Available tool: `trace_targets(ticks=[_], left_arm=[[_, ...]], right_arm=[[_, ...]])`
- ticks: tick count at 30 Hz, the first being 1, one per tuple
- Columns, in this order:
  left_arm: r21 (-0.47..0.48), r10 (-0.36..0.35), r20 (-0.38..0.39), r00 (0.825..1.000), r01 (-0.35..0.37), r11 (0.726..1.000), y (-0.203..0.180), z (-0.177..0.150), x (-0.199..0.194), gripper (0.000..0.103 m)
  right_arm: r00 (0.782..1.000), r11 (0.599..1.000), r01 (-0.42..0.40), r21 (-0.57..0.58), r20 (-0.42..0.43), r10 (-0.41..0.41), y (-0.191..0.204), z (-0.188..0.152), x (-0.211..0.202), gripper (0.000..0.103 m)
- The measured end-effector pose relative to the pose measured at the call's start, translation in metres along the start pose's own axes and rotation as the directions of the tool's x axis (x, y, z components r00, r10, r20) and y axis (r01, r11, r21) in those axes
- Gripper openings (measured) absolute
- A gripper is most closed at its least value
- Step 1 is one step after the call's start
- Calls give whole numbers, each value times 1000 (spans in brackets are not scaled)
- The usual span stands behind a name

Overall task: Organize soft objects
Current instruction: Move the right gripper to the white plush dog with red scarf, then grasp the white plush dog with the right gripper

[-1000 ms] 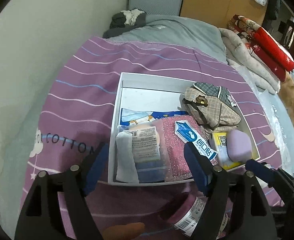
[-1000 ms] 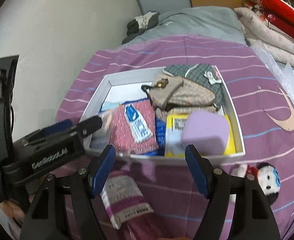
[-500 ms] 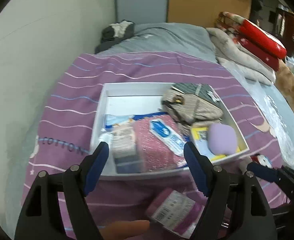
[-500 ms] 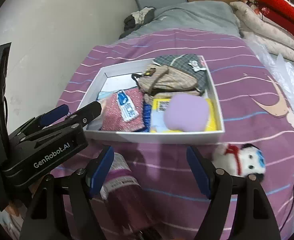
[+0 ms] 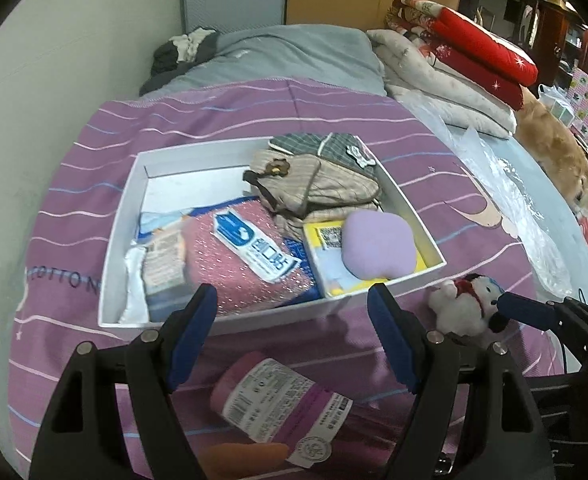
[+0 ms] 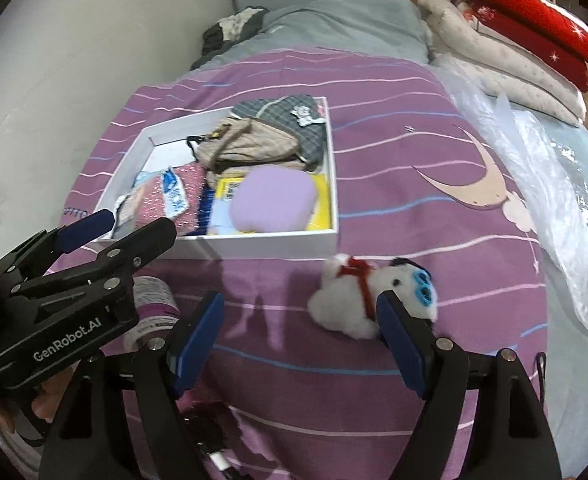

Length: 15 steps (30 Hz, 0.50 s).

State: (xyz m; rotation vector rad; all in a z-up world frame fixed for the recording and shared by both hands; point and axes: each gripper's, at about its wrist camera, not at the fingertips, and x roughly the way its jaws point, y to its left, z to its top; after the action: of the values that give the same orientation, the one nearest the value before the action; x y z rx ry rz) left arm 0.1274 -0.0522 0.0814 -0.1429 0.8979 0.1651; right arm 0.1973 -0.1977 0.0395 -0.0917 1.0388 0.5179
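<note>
Your right gripper (image 6: 300, 336) gapes wide and empty over the purple bedspread (image 6: 414, 240), with the fluffy white plush toy (image 6: 358, 300), red-scarfed, just beside its right finger. Your left gripper (image 5: 292, 338), equally wide and empty, hovers above the rolled, labelled pink cloth (image 5: 278, 404), near the white box (image 5: 254, 316).

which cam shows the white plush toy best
The right wrist view: the white plush toy lies large and central on the purple bedspread, blue eyes and red scarf visible. The left wrist view shows it smaller, partly hidden behind the right gripper.
</note>
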Motion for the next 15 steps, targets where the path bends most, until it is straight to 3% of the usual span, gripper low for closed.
trace_targets(ticks=[6, 9, 15], left_arm=[[3, -4, -36, 999, 5, 1000, -4, -2, 10, 78], [17, 4, -43, 999, -3, 1000, -7, -5, 16, 78], [101, 30, -27, 999, -27, 995, -21, -11, 19, 78]], right_arm=[[999, 998, 42, 51, 13, -43, -18, -1, 6, 79], [999, 993, 19, 118, 28, -22, -35, 0, 7, 79], [998, 988, 56, 140, 26, -61, -50, -5, 13, 79]])
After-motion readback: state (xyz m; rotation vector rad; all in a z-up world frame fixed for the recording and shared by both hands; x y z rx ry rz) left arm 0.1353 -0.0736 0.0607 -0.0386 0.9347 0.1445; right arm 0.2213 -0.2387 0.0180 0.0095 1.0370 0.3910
